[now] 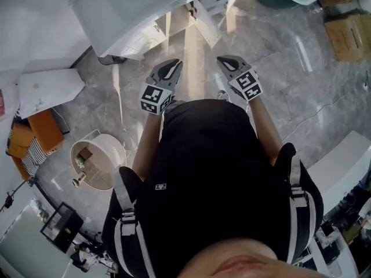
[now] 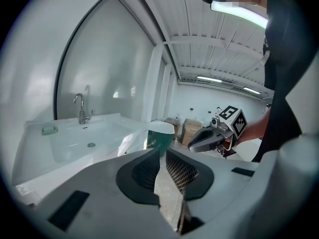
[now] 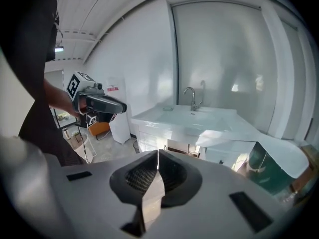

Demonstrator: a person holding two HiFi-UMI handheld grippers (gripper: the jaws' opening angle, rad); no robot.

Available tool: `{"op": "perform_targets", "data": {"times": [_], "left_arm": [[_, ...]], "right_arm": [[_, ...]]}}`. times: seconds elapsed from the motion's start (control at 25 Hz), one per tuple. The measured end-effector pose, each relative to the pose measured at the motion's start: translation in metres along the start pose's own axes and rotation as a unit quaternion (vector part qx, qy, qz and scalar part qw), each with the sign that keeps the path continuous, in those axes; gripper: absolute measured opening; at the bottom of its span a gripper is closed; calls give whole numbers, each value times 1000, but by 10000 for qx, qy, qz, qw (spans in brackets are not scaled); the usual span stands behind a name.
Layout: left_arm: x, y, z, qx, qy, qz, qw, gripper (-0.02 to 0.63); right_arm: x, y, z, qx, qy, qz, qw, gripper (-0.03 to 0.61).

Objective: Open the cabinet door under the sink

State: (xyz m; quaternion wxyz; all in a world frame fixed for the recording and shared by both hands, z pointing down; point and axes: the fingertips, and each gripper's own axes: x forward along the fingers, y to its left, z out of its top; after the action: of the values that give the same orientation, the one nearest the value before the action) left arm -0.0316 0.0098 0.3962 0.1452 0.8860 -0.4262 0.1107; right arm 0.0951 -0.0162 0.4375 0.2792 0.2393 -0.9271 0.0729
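Note:
The white sink cabinet (image 1: 124,25) stands ahead of me, with a basin (image 3: 199,118) and a chrome tap (image 3: 192,98) on top. Under the basin a dark, wood-lined opening (image 3: 182,147) shows, and a white door panel (image 1: 206,22) angles out from the cabinet front. My left gripper (image 1: 168,69) and right gripper (image 1: 228,62) hover side by side over the floor, short of the cabinet and touching nothing. The jaws of both are shut and hold nothing. In the left gripper view the basin (image 2: 89,133) lies to the left and the right gripper (image 2: 192,146) is at the right.
A round cream bin (image 1: 98,161) and an orange box (image 1: 45,129) sit on the floor to my left. Cardboard boxes (image 1: 351,36) lie at the far right. A teal tub with a white top (image 3: 264,166) stands right of the cabinet. The floor is grey marble tile.

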Motion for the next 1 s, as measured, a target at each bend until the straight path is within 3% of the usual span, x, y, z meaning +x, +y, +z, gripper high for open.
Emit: {"op": "perform_targets", "data": {"times": [0.16,0.4,1.0], "left_arm": [[4,2,6,44,-95,23,9999,46],[6,-10,24,134,-318,-255,9991,18],[8,-16,18,170,-194,-239,9994,15]], "right_arm": [[0,-4,7,-50,-70,-28,10000,60],[-2,-6,12,9,-156,-72,9999,60],[1,-4,10,-45,-202,40,9998,60]]}}
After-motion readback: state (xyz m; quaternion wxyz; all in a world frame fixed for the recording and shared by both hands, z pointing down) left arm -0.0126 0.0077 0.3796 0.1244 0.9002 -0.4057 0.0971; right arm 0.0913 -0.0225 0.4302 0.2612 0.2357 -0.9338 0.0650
